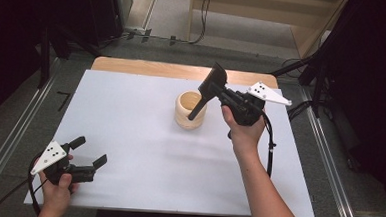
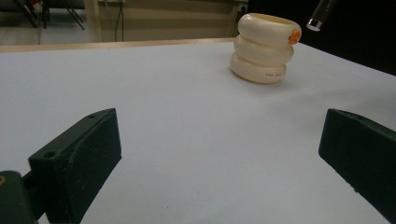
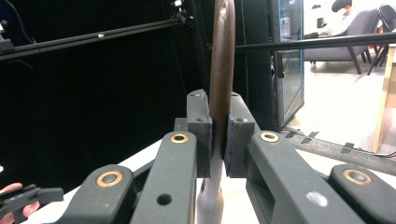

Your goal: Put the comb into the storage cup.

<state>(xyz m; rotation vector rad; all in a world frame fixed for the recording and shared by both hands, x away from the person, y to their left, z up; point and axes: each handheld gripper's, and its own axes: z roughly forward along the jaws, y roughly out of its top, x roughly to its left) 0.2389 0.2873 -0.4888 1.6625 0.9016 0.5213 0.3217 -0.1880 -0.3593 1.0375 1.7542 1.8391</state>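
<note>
R gripper (image 1: 221,92) is clamped on a dark flat spatula w/ a long handle (image 1: 208,89), held tilted above the white table sheet (image 1: 143,151); its handle end dips into the cream ribbed holder of 3 stacked rings (image 1: 190,110), mid-table toward the far edge. The R gripper view shows both jaws tight on the blade. L gripper (image 1: 89,153) sits near the front-left corner, jaws wide apart, holding nothing, well apart from the holder.

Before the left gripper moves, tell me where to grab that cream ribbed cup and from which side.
Probably best to grip the cream cup across a groove between its bulging rings, coming in level from its open near side with the left gripper, jaws wide. Avoid the top: the black spatula held by the right gripper dips into it.
</note>
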